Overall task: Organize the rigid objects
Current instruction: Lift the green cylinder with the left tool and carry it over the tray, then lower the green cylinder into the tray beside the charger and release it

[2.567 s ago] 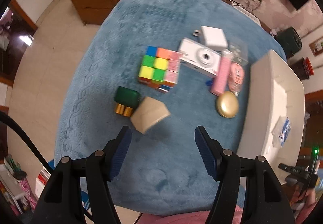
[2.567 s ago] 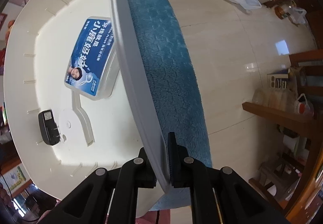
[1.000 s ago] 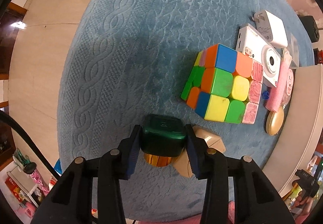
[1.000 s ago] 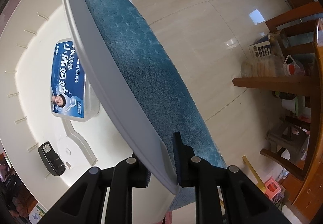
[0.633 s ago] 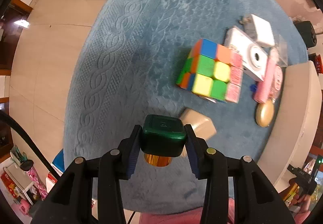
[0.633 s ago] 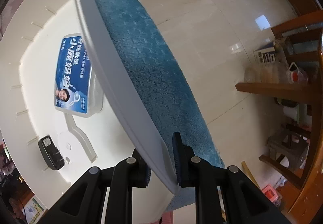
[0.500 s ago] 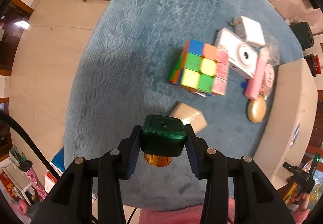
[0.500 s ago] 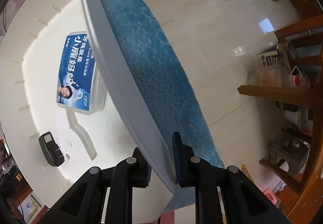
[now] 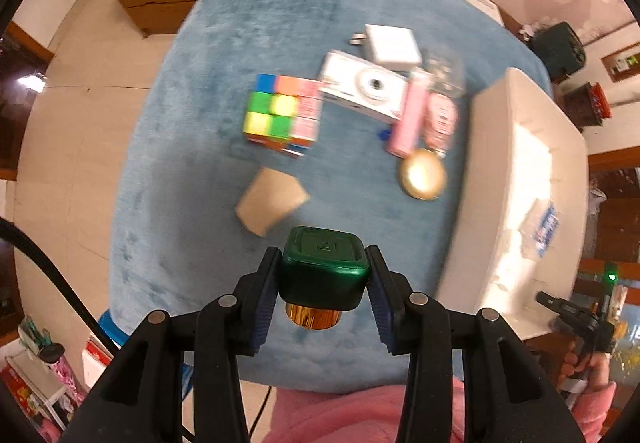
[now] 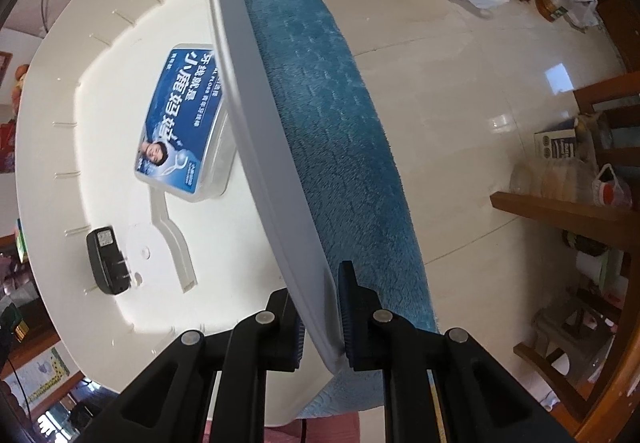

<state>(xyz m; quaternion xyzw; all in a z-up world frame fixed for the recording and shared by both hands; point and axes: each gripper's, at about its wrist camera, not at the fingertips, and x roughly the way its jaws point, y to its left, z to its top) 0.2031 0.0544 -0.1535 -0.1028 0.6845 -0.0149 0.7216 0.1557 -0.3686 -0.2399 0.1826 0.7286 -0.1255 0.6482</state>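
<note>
Beside the white bin (image 9: 516, 147), on its open side toward the blue blanket (image 9: 208, 55), the left gripper (image 9: 324, 283) hangs with its jaws closed on a green-capped bottle (image 9: 323, 267), whose gold collar (image 9: 312, 317) shows below the cap. The bottle is clear of the blanket and stands with its long axis running along the fingers, cap toward the camera. The bin lies to the right of this gripper in the left wrist view, its near wall between the bottle and the interior; judged from this, the coming move is a sideways carry over that wall, and the left hand is the one placed to make it.

At the bin's rim (image 10: 280, 227) the right gripper (image 10: 320, 317) is clamped, one pad inside the wall and one outside, and its jaws have just been closing further on that rim, apparently to steady the container. Inside the bin lie a blue-labelled floss box (image 10: 180, 127) and a black charger (image 10: 106, 261).

Away from the bin, on the blanket, remain a colour cube (image 9: 282, 113), a tan block (image 9: 272, 201), a white camera (image 9: 364, 85), a white adapter (image 9: 394, 43), a pink tube (image 9: 408, 119) and a gold compact (image 9: 422, 173), the compact lying nearest the bin wall.
</note>
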